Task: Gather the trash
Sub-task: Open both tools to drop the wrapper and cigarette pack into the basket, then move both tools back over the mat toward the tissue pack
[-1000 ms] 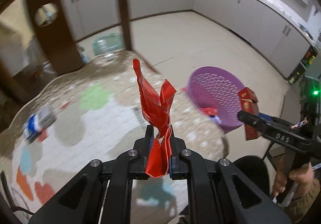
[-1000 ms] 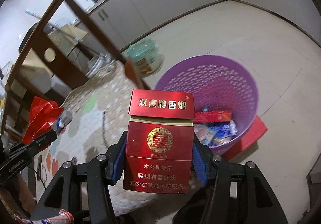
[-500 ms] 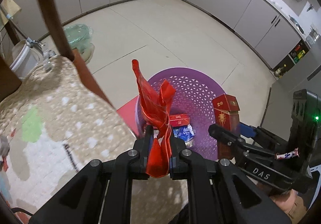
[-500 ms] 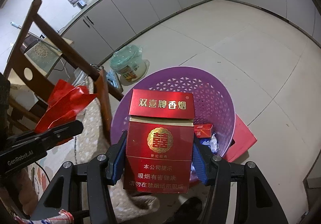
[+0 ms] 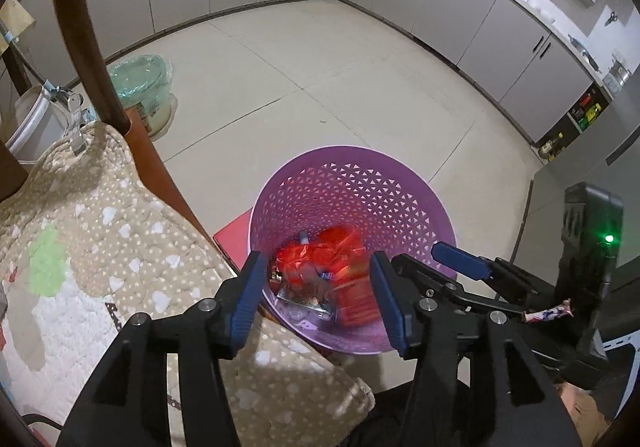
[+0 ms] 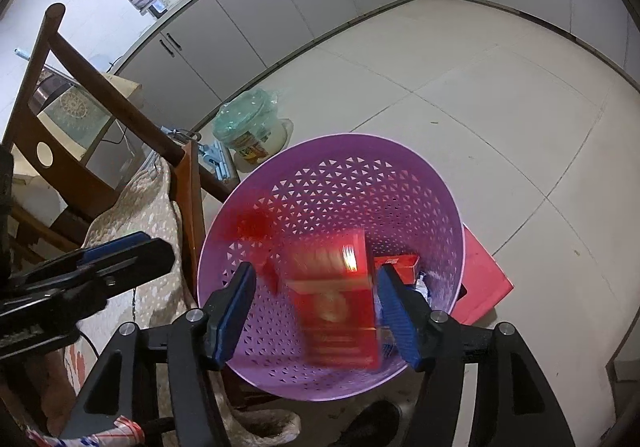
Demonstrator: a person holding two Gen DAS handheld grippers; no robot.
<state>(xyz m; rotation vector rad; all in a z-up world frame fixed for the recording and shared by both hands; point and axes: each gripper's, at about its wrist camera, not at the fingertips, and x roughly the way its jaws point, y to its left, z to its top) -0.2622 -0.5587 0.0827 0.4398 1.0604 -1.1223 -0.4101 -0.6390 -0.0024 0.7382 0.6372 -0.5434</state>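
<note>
The red cigarette pack [image 6: 340, 299] is blurred, inside the mouth of the purple laundry-style basket [image 6: 400, 183], between the pads of the right tool [image 6: 316, 311] but free of them; that tool's jaws are opening. The crumpled red wrapper [image 5: 324, 259] lies on the basket's bottom among other litter, one more red box [image 6: 400, 263] included. The left tool [image 5: 316, 299] is over the basket too, jaws opening, nothing between them. Both tools slant downward into the basket, side by side. One basket stands on the floor [image 5: 280, 87], just beside a wooden chair [image 6: 100, 87] draped with a dotted blanket [image 5: 100, 247].
</note>
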